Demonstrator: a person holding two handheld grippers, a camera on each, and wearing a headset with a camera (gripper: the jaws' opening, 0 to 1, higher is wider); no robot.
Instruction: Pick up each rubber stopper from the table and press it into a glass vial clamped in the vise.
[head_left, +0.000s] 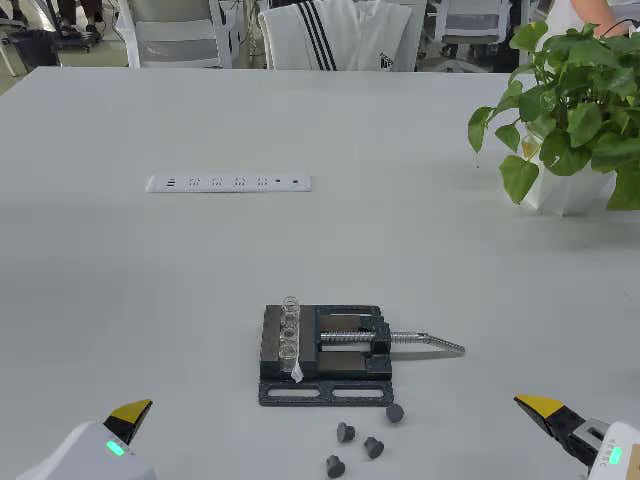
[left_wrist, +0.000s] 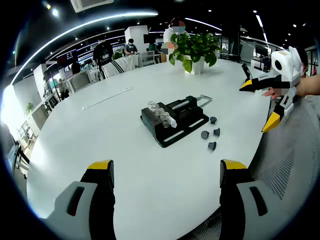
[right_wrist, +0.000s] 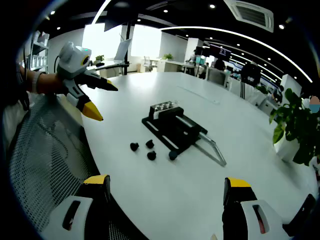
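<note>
So, no pickup yet: my left hand-held gripper (left_wrist: 166, 167) and right hand-held gripper (right_wrist: 165, 181) gape empty; next I reach the stoppers (head_left: 373, 447), five o'clock from the vise (head_left: 340, 352).

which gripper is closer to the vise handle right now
Right. The right gripper hovers just past the free end of the vise handle, on the person's side. The left gripper is beyond the far side of the vise, much farther off.

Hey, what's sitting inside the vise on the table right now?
A row of clear glass vials stands clamped in the vise. Their lower parts are hidden between the vise's blocks, and they look too small to tell whether any is already plugged.
</note>
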